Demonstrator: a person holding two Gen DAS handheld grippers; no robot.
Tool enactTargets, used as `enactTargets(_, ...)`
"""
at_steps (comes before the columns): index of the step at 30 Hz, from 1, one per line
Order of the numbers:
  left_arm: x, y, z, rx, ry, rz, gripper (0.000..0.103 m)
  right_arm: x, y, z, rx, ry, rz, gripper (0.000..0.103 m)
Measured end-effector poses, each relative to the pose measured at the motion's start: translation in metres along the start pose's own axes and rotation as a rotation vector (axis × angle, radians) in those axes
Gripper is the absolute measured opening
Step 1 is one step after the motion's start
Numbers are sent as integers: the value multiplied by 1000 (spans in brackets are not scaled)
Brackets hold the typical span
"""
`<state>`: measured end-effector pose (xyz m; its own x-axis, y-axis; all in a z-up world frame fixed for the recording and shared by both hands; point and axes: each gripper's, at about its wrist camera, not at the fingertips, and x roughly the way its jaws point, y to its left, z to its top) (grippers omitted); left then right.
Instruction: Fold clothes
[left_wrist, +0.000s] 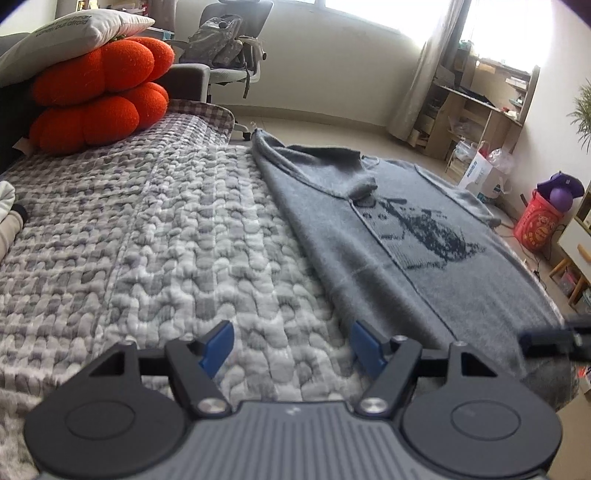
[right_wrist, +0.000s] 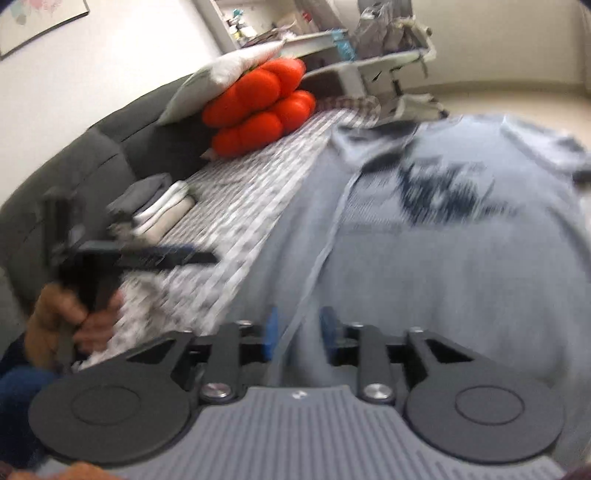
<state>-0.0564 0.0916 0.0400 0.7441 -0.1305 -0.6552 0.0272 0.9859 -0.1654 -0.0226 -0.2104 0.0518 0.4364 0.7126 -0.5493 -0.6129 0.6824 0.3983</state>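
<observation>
Sweater (left_wrist: 424, 258) lies flat on the quilt (left_wrist: 166, 240), left gripper (left_wrist: 291, 347) spread wide and empty, right gripper (right_wrist: 299, 332) parted above it.

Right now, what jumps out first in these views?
The bright orange cushions stacked at the far end of the quilted bed cover. Beside the bare quilt, a grey sweater with a dark printed motif lies spread flat, one sleeve folded across its chest.
</observation>
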Motion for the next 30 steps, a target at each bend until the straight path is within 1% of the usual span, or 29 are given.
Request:
enactTargets(1,3,0,3,-2,0,-4,71,6,-5,11,0,-7,-15,33)
enactTargets(2,6,-1,5,-3,1,-9,71,18,-15,25,23,-4,-9,33)
enactTargets(5,18,-5,10,0,3,-15,71,56,-48,59,127,26,49,33)
enactTargets(8,31,-10,13,24,6,-4,71,100,-78,93,212,64,49,33)
enactTargets(10,38,-14,14,43,2,-1,71,122,-89,114,220,69,26,33)
enactTargets(14,50,-20,16,76,-10,3,72,155,-105,144,226,51,-69,33)
enactTargets(16,55,-21,16,89,-13,9,72,170,-110,151,207,48,-132,33)
enactTargets(18,59,-20,15,103,-12,11,72,181,-112,151,184,49,-123,34)
enactTargets(19,60,-21,14,113,-15,13,72,183,-109,152,158,41,-119,29)
enactTargets(20,60,-22,12,125,-17,16,72,183,-106,152,133,36,-120,11)
enactTargets(21,61,-23,10,136,-20,19,73,181,-105,153,125,30,-115,8)
enactTargets(22,61,-24,8,148,-23,23,73,180,-104,154,116,22,-111,8)
enactTargets(25,61,-23,7,150,-28,22,73,165,-97,156,90,-65,-131,6)
enactTargets(28,60,-25,5,174,-27,29,73,155,-91,156,53,-124,-172,6)
enactTargets(29,61,-26,5,180,-25,32,73,157,-91,155,49,-116,-179,6)
enactTargets(30,62,-26,6,183,-23,33,73,165,-91,154,39,-77,-196,6)
